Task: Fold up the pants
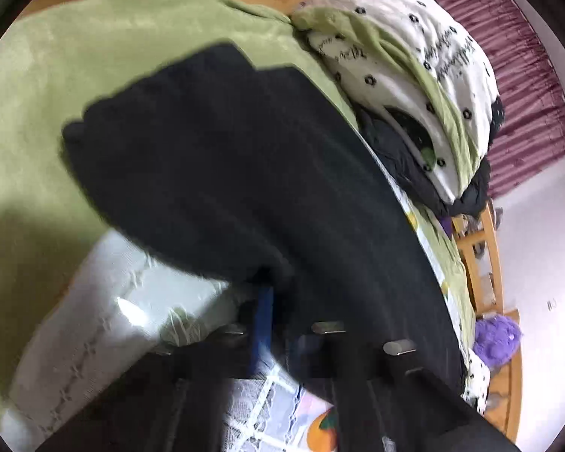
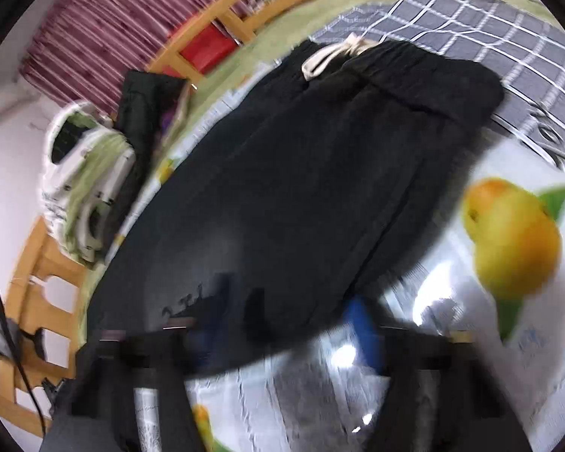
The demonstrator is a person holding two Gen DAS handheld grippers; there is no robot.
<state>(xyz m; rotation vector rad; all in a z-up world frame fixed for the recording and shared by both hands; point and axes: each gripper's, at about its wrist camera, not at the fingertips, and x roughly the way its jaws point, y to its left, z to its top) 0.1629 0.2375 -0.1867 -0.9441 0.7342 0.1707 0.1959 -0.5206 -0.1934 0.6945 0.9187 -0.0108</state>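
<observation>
Bedroom. Wooden bed frame (image 2: 222,19), light orange-tan, slatted rails. Maroon pleated curtain (image 1: 527,75) behind. White walls (image 1: 538,256). Green blanket (image 1: 56,75) over mattress; grey checked sheet (image 2: 489,26); fruit-print cover (image 2: 508,233). Bundled white floral quilt (image 1: 414,75) w/ dark lining by rail. Purple fluffy item (image 1: 495,335) nr frame. Light even, images blurred.

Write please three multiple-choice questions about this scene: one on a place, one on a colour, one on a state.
1. Where is the cream drawstring? A on the waistband B at a leg hem C on the floor
2. What colour are the pants? A red B black C green
3. How are the pants? A on a hanger B rolled into a ball C stretched out on the bed
1 A, it lies at the gathered waistband; 2 B, black in both views; 3 C, they lie lengthwise on it.
</observation>
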